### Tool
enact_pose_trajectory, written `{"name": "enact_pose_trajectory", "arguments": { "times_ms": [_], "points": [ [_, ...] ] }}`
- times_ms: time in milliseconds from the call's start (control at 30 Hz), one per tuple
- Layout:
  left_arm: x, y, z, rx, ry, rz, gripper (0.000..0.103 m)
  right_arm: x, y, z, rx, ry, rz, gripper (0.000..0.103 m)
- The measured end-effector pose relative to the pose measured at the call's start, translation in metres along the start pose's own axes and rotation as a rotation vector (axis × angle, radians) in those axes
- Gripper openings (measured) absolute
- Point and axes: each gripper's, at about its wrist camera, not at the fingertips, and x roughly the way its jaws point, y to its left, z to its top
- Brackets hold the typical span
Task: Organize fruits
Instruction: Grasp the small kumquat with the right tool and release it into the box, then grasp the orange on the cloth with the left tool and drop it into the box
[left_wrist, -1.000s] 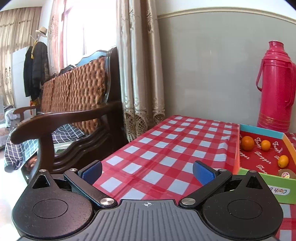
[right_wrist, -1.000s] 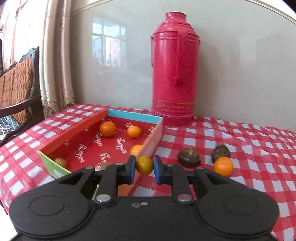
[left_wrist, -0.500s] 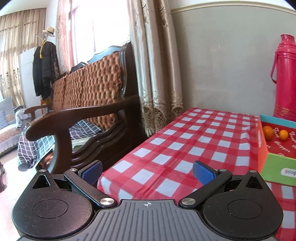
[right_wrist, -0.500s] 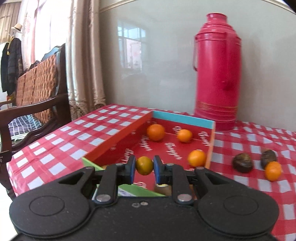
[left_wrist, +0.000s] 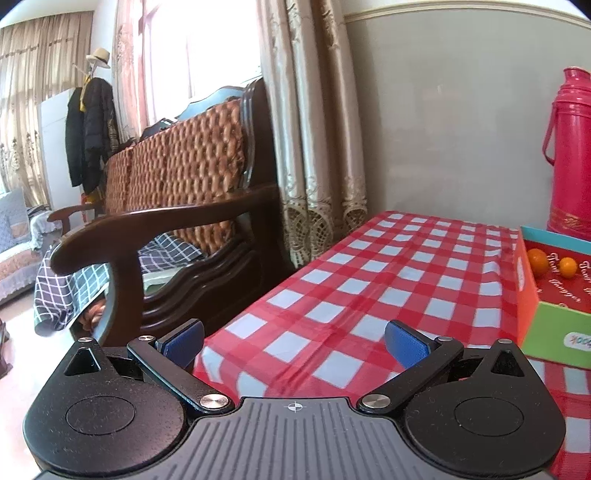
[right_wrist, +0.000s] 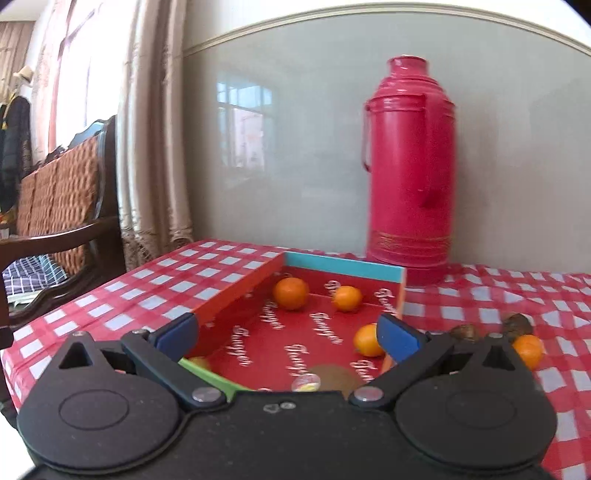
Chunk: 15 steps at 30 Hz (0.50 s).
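Observation:
A shallow red box (right_wrist: 317, 332) with a blue far wall lies on the checked tablecloth. It holds three oranges (right_wrist: 290, 292), a brown fruit (right_wrist: 332, 376) at its near end and a small yellow-green fruit (right_wrist: 305, 384) beside that. My right gripper (right_wrist: 288, 334) is open and empty above the box's near end. On the cloth to the right lie an orange (right_wrist: 529, 350) and two dark brown fruits (right_wrist: 465, 332). My left gripper (left_wrist: 293, 341) is open and empty over the table's left part; the box (left_wrist: 554, 291) shows at its right.
A tall red thermos (right_wrist: 408, 166) stands behind the box against the grey wall. A wooden sofa (left_wrist: 177, 206) with a woven back stands left of the table, close to its edge. Curtains (left_wrist: 314, 129) hang behind it.
My right gripper has opened and the small fruit it held has dropped into the box's near end. The left gripper has swung further left, away from the box.

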Motion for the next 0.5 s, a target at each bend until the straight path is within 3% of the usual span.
{"name": "enact_pose_trajectory", "arguments": {
  "times_ms": [500],
  "points": [
    [-0.034, -0.086, 0.017, 0.05, -0.067, -0.142, 0.103, -0.046, -0.104, -0.002, 0.062, -0.041, -0.179, 0.097]
  ]
}}
